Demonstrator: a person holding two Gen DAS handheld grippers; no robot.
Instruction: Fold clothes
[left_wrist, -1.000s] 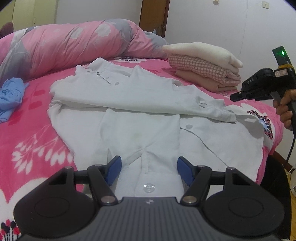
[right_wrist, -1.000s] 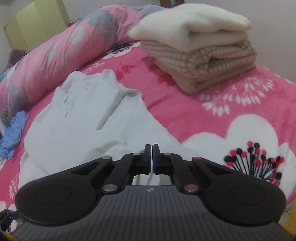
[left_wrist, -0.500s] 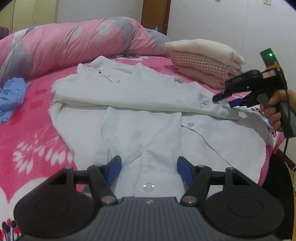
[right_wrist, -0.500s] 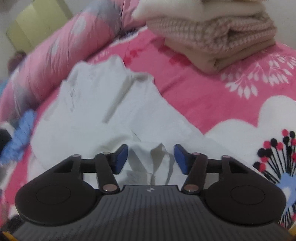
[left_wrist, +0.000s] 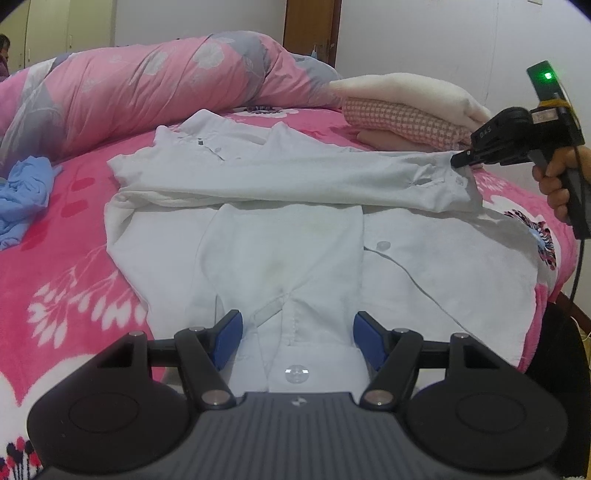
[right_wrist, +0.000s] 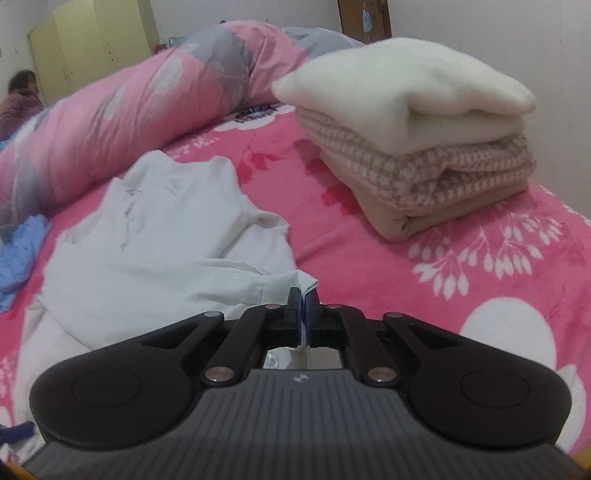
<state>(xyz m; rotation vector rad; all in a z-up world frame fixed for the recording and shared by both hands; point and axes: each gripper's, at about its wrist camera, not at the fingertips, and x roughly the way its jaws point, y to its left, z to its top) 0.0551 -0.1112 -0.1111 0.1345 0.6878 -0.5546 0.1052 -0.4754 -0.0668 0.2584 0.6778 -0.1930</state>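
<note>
A white shirt (left_wrist: 280, 173) lies spread on the pink flowered bed (left_wrist: 55, 280), with one sleeve folded across its body. My left gripper (left_wrist: 297, 339) is open low over the near part of the shirt. A buttoned cuff lies between its blue pads (left_wrist: 229, 338), which stand apart from the cloth. In the left wrist view my right gripper (left_wrist: 461, 160), held by a hand (left_wrist: 557, 181), pinches the end of the folded sleeve at the right. In the right wrist view the right gripper (right_wrist: 303, 310) is shut on a corner of the white shirt (right_wrist: 155, 236).
A stack of folded clothes (right_wrist: 417, 147) sits on the bed beyond the right gripper. A rolled pink and grey duvet (left_wrist: 147, 96) runs along the back. A crumpled blue garment (left_wrist: 26, 192) lies at the left. The bed's edge drops off at the right. A person (right_wrist: 22, 99) sits far left.
The right gripper opened, came down onto the sleeve end and shut on it, lifting it slightly. The left gripper has not moved.
</note>
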